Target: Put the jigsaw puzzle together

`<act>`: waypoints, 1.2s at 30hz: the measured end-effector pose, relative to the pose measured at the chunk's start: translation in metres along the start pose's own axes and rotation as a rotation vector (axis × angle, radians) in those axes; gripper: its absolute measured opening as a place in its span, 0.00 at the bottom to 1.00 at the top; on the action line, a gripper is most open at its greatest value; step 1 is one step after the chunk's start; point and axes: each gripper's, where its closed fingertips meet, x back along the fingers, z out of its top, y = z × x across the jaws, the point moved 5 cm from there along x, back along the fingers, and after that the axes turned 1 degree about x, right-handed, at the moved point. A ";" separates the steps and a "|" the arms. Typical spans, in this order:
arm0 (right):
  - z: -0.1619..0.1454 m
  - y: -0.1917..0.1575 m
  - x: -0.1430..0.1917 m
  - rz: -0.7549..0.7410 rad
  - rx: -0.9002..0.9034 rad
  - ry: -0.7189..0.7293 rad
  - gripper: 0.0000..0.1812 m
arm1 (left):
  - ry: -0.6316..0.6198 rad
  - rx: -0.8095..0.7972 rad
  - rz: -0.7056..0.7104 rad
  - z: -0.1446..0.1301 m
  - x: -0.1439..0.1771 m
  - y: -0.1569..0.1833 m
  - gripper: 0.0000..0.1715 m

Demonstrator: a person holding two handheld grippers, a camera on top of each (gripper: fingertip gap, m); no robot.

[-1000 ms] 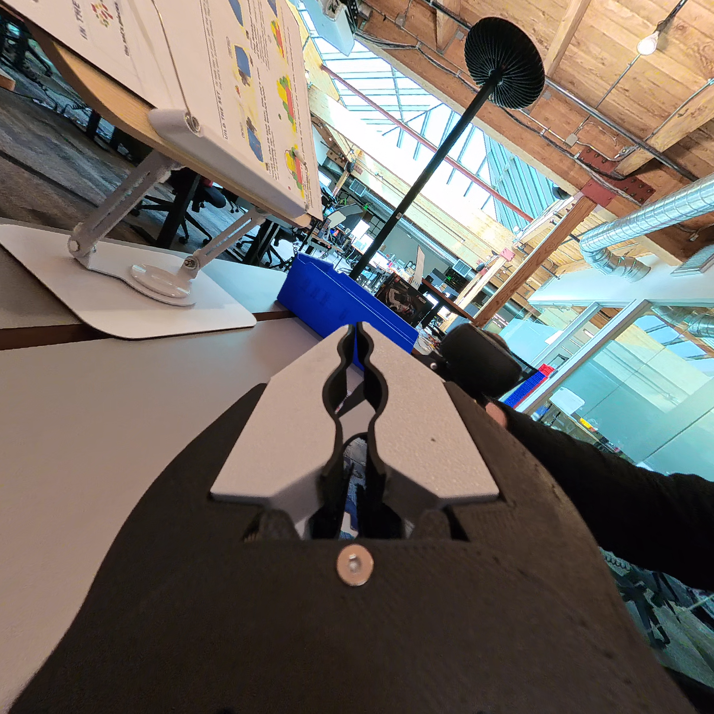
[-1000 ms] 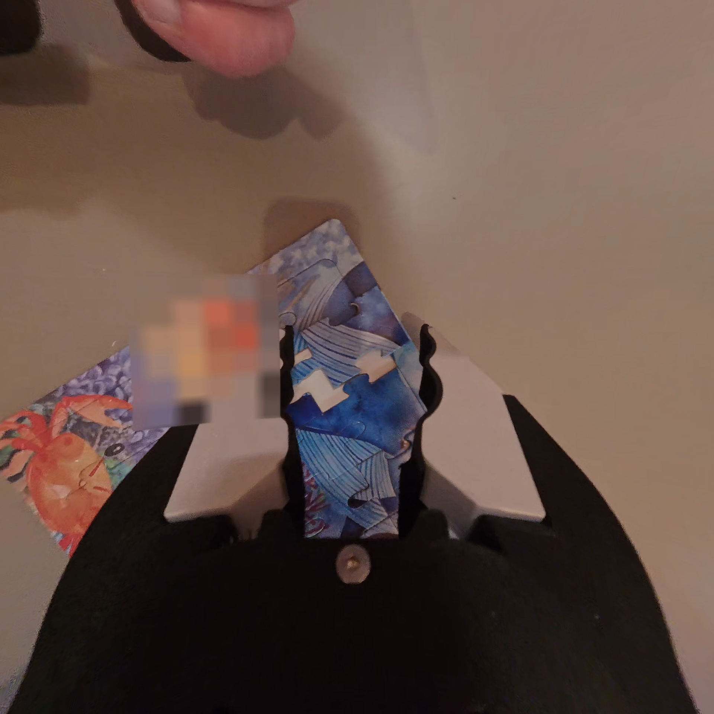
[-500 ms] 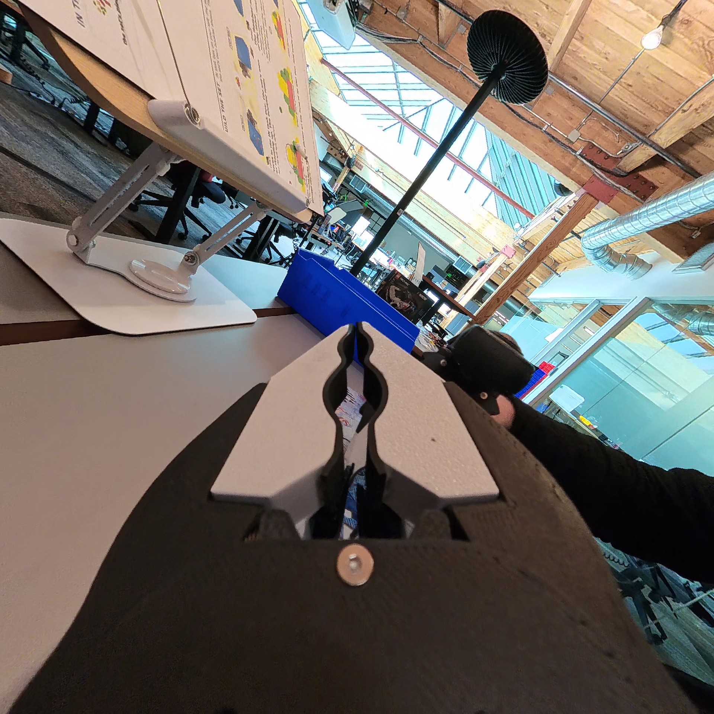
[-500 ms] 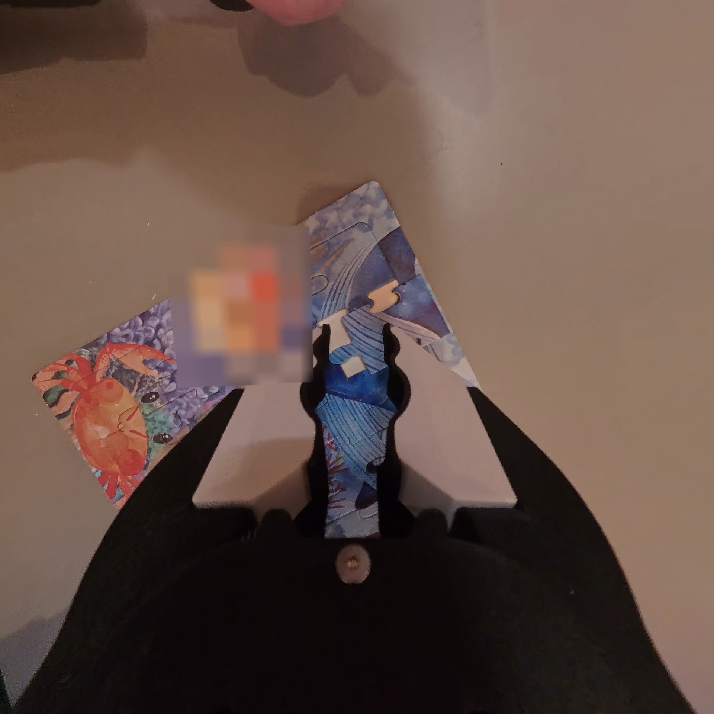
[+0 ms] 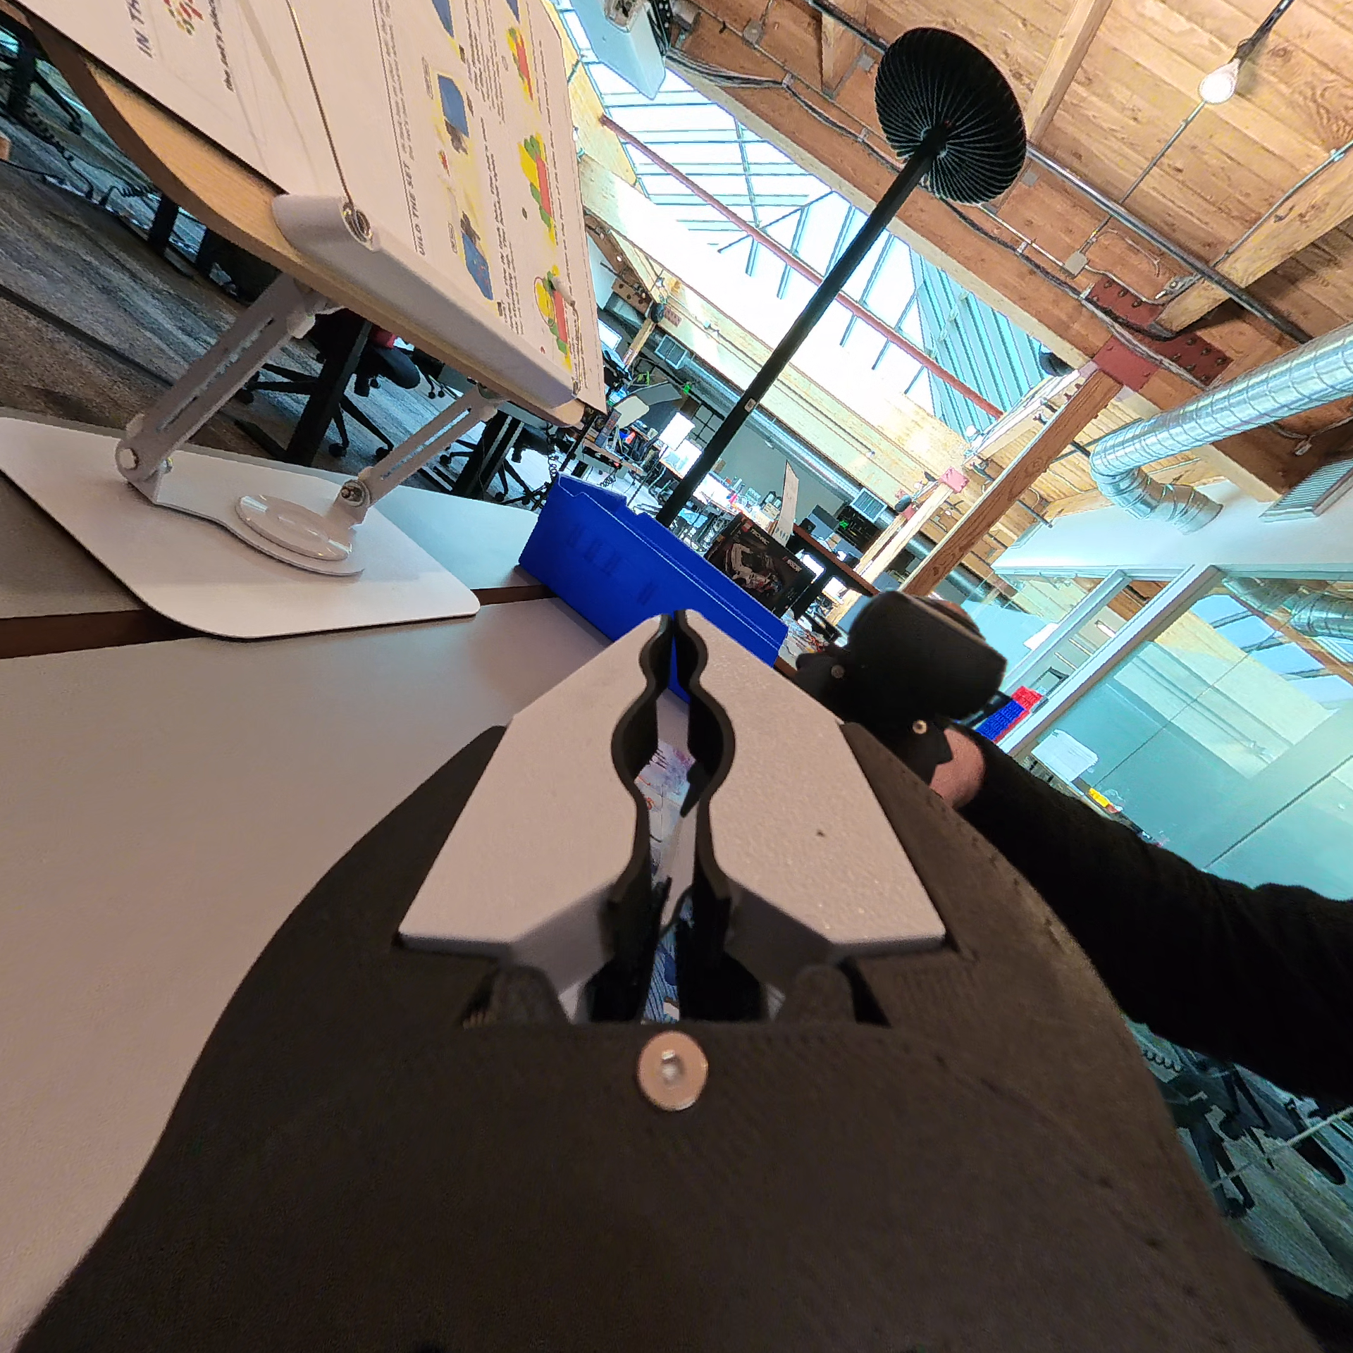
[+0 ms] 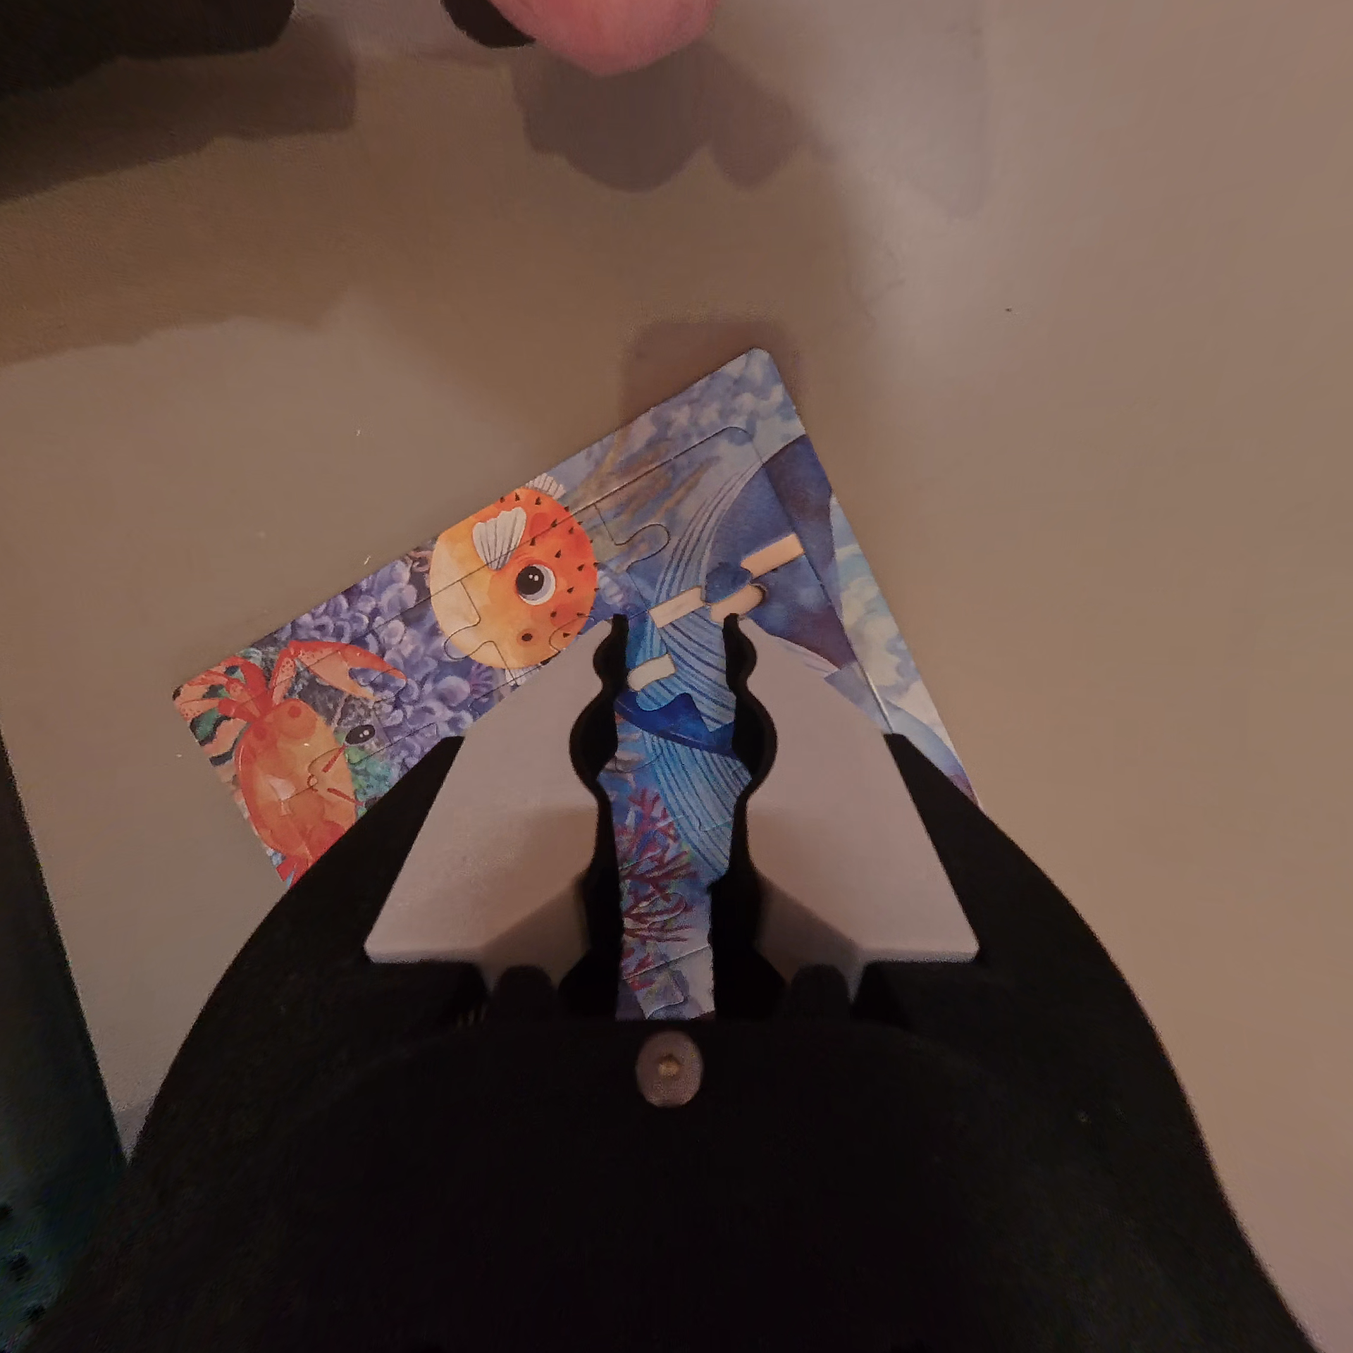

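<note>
While the right gripper (image 6: 673, 622) hangs over the puzzle, its jaws stand part open, a narrow gap between the grey fingertips (image 6: 736, 630), nothing clamped as far as I can see. Through the gap: a blue striped puzzle piece (image 6: 677, 703), offset from its neighbours, with pale seams (image 6: 758, 567) of unclosed joint just ahead of the tips. Looks like the piece isn't seated yet.

Left gripper (image 5: 673, 622) points level across the pale grey tabletop (image 5: 220, 769), jaws nearly together; only a sliver of printed cardboard shows in the slot, so cannot tell if it pinches anything.

Flat colourful sea-creature jigsaw puzzle (image 6: 512, 571) lies directly under and ahead of the right tips, one corner pointing away from the camera. Its long edge runs from the orange crab (image 6: 293, 754) at lower left up past the orange pufferfish (image 6: 512, 578) to that far corner. The open seam runs roughly across the tips' line.

Judgement: right gripper is the nearer one. Next move is a short push forward and down on the blue piece towards the seam. Risk: the whole slab slides on the smooth table instead of closing.

A person's fingertip (image 6: 615, 29) shows at the top edge, well apart.
</note>
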 end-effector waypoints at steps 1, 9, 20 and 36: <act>-0.001 0.004 0.003 -0.024 -0.013 0.008 0.15 | 0.001 0.001 0.000 0.000 0.000 0.000 0.00; -0.016 0.011 -0.002 -0.090 -0.062 0.028 0.14 | -0.005 -0.001 0.000 -0.001 -0.001 0.001 0.00; -0.019 0.011 -0.002 -0.076 -0.118 0.215 0.17 | -0.057 -0.021 0.024 -0.007 -0.002 -0.002 0.00; -0.010 0.017 -0.004 -0.099 0.087 0.038 0.24 | -0.066 -0.023 0.016 -0.007 0.000 -0.001 0.00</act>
